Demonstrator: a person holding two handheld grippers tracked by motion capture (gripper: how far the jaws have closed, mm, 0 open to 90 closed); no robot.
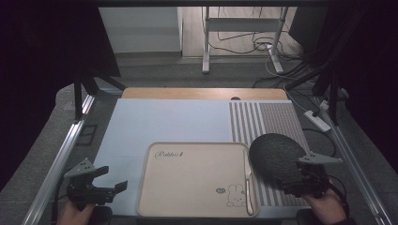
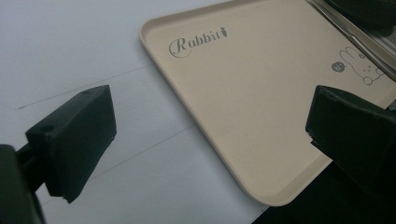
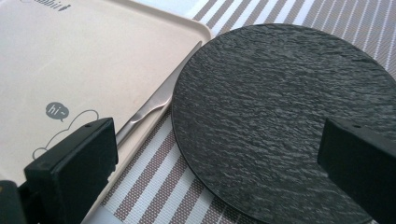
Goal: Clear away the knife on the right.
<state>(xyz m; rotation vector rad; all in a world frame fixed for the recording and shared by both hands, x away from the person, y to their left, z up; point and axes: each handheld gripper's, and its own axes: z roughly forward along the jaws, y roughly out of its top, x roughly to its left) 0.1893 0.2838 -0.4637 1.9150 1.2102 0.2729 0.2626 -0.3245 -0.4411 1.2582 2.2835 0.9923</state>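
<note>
A beige tray (image 1: 197,183) printed with "Rabbit" and a bunny lies near the table's front edge. A metal knife (image 1: 247,183) rests along the inside of its right rim. Right of the tray, a round black slate plate (image 1: 274,154) sits on a striped placemat (image 1: 263,119). My right gripper (image 1: 292,177) is at the plate's near right side. In the right gripper view, this gripper (image 3: 217,130) is open, with the plate (image 3: 280,102) and knife (image 3: 154,105) between its jaws' lines. My left gripper (image 1: 114,178) is open left of the tray, empty (image 2: 212,100), facing the tray's corner (image 2: 261,93).
A pale blue mat (image 1: 164,122) covers the table's left and middle. Metal frame rails run along the left (image 1: 56,159) and right (image 1: 356,159) sides. A white power strip (image 1: 317,119) and cables lie on the floor beyond the right rail.
</note>
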